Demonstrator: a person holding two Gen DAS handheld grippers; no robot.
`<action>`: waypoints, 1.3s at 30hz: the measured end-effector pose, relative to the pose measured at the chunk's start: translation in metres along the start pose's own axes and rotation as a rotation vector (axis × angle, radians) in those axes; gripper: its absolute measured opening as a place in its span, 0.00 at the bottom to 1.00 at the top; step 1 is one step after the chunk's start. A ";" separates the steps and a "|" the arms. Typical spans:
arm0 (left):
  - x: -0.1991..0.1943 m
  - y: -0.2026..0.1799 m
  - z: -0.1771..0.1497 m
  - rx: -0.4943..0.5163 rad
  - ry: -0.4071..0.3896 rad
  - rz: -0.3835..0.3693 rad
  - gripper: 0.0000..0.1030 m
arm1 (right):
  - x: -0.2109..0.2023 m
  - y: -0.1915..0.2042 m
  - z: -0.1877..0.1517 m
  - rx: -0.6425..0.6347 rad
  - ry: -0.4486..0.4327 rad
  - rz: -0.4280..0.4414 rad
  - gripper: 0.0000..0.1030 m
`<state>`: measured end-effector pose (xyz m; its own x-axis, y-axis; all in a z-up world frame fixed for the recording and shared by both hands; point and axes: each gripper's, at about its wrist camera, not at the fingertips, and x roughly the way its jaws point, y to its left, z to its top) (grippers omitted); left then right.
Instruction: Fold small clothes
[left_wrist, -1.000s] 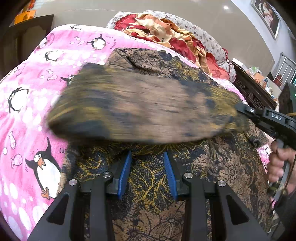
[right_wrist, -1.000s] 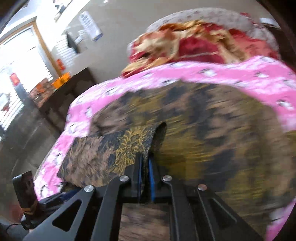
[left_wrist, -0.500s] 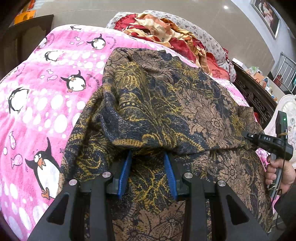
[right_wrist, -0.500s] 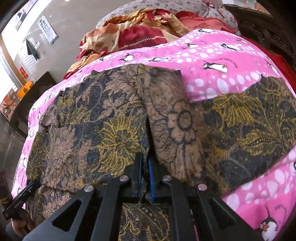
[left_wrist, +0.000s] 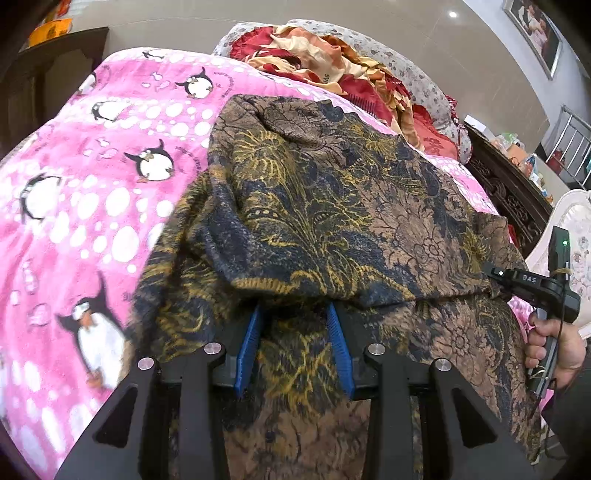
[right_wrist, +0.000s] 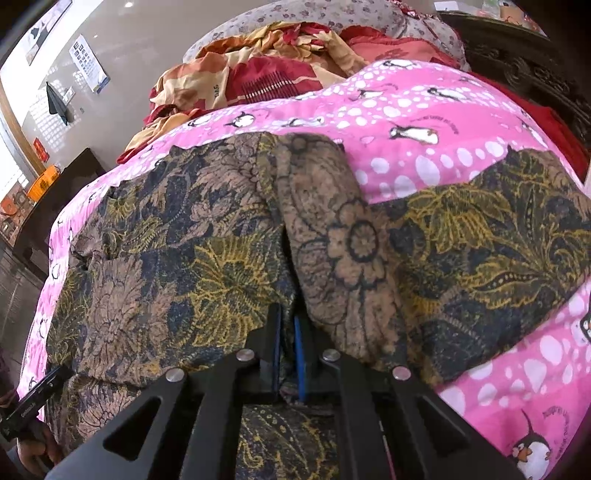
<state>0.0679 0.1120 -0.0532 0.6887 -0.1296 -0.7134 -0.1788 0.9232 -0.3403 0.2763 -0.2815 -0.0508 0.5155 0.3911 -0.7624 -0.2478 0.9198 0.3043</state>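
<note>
A brown, navy and gold floral garment (left_wrist: 332, 206) lies on a pink penguin blanket (left_wrist: 92, 206); its upper part is folded down over its lower part. The fold's edge drapes over the tips of my left gripper (left_wrist: 295, 317). Its blue pads (left_wrist: 249, 347) stand slightly apart with bunched cloth between them. My right gripper (right_wrist: 288, 321) is shut on the folded layer's corner, pads nearly touching on thin cloth. In the left wrist view the right gripper (left_wrist: 496, 275) pinches the fold's right end, held by a hand (left_wrist: 557, 343). The garment (right_wrist: 221, 266) fills the right wrist view.
Crumpled red and orange bedding (left_wrist: 332, 66) is heaped at the head of the bed. A dark carved wooden frame (left_wrist: 509, 192) runs along the right side, with a white chair (left_wrist: 576, 221) beyond. A dark cabinet (right_wrist: 55, 192) stands past the bed's far side.
The lifted, blurred flap of the garment has come down and now lies flat over the lower part. My right gripper moved down to the bed's right edge with it. The left gripper stayed put.
</note>
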 end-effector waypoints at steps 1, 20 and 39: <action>-0.007 0.000 -0.001 0.002 -0.006 0.005 0.16 | 0.003 0.000 -0.001 -0.001 0.010 0.004 0.04; 0.063 0.010 0.082 0.007 0.021 0.110 0.00 | -0.063 0.034 -0.019 -0.150 -0.139 0.059 0.27; 0.061 0.020 0.068 -0.008 -0.041 0.069 0.00 | 0.002 0.048 -0.025 -0.156 -0.006 -0.044 0.27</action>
<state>0.1544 0.1472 -0.0614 0.7027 -0.0504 -0.7097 -0.2323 0.9266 -0.2958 0.2451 -0.2372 -0.0516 0.5334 0.3511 -0.7695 -0.3494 0.9200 0.1775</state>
